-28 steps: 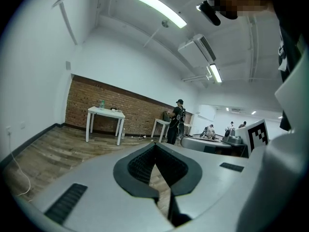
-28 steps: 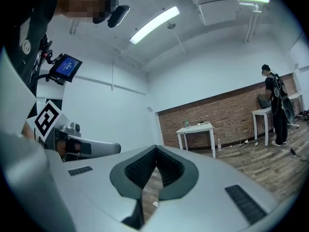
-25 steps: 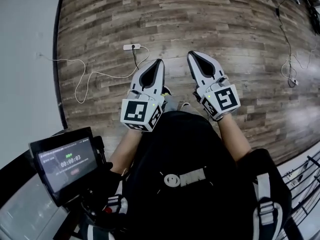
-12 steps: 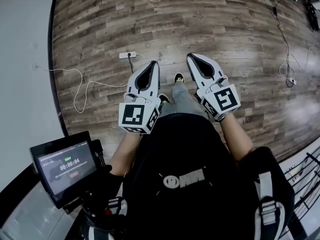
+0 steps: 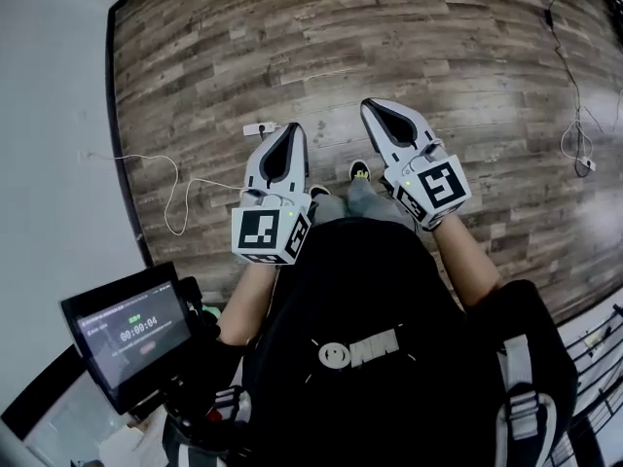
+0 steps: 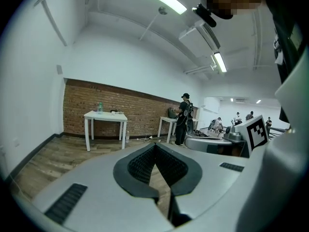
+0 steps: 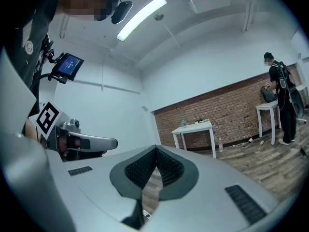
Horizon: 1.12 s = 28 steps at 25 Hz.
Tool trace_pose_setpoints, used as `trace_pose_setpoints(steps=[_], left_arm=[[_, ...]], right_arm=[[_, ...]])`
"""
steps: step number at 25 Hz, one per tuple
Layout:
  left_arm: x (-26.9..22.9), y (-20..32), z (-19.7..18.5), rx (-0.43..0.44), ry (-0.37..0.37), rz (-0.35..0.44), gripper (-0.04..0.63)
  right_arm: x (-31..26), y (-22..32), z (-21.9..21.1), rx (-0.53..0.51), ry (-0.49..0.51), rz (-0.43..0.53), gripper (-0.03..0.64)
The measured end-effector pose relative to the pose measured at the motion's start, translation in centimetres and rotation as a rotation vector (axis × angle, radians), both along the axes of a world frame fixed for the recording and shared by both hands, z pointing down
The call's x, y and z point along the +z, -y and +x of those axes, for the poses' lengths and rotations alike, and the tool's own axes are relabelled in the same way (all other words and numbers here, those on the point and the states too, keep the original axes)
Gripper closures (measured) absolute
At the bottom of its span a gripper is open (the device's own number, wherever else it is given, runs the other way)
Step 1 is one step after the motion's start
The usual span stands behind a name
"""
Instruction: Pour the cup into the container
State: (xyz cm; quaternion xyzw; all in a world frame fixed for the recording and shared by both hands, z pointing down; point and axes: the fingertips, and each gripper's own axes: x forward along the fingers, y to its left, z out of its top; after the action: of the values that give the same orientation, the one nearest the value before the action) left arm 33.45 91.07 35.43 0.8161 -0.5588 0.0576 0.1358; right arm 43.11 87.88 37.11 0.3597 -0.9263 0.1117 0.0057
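A small green see-through thing [image 6: 100, 107] stands up straight on a white table [image 6: 108, 116] by the red brick wall [image 6: 77, 108], far away. Some low little things [image 6: 115, 111] lie just beside it (too small to tell if one is the cup or the container).

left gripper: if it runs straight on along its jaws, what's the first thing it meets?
Nothing near. The left gripper, shut and empty, aims over the wood floor just right of the white table; the foot of the brick wall looks first in line, though depth is unclear.
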Motion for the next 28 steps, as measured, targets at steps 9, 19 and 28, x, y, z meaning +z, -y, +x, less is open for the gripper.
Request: trace_pose_setpoints(steps=[9,19,28], left_arm=[[0.8,5.4,-1.6,-0.006,-0.031,-0.012,0.594],[0.7,12.8,-10.1,-0.035,-0.097,0.02,0.594],[2.8,22.2,-15.8,-0.051,-0.123,-0.054,0.594]], right_arm=[[0.6,5.0,-2.2,-0.011,-0.013,-0.031,0.611],[-0.1,12.5,-11.3,-0.062,-0.099,-0.009,0.611],[1.8,22.2,-15.2,-0.026,-0.119,-0.09,0.611]])
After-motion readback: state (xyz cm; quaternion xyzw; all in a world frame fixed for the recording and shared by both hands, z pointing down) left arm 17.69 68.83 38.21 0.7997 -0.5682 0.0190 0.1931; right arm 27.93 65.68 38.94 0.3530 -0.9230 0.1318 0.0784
